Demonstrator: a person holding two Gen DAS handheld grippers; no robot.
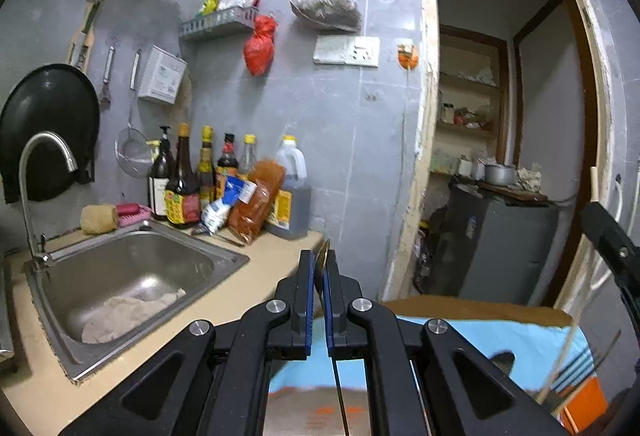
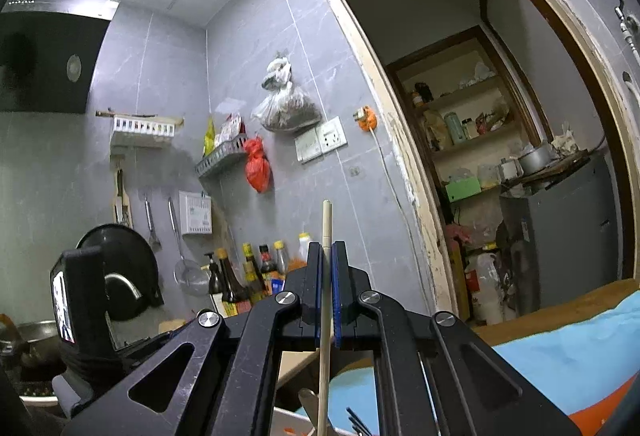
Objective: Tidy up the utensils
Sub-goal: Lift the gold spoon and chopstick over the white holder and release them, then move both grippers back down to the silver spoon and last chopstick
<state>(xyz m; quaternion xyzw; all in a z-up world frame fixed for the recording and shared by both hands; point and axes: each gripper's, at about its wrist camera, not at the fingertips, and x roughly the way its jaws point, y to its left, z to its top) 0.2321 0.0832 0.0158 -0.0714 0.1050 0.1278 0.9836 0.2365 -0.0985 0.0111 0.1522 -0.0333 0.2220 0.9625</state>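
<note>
In the left wrist view my left gripper (image 1: 319, 268) is shut on a thin metal utensil (image 1: 322, 260); its flat edge sticks up between the blue pads and its thin shaft (image 1: 340, 396) hangs below. In the right wrist view my right gripper (image 2: 327, 256) is shut on a pale wooden chopstick (image 2: 326, 220) that stands upright, with its lower part (image 2: 322, 388) running down past the jaws. Both grippers are held in the air above a blue-covered surface (image 1: 500, 340). Dark utensils (image 2: 358, 422) lie below the right gripper. The right gripper's body (image 1: 612, 240) shows at the left view's right edge.
A steel sink (image 1: 120, 276) with a faucet (image 1: 40, 172) sits in a beige counter (image 1: 240, 300). Sauce bottles (image 1: 224, 188) line the tiled wall. A black wok (image 1: 48, 124), strainer (image 1: 132, 152) and baskets hang above. An open doorway (image 1: 500, 156) leads to shelves and a grey appliance.
</note>
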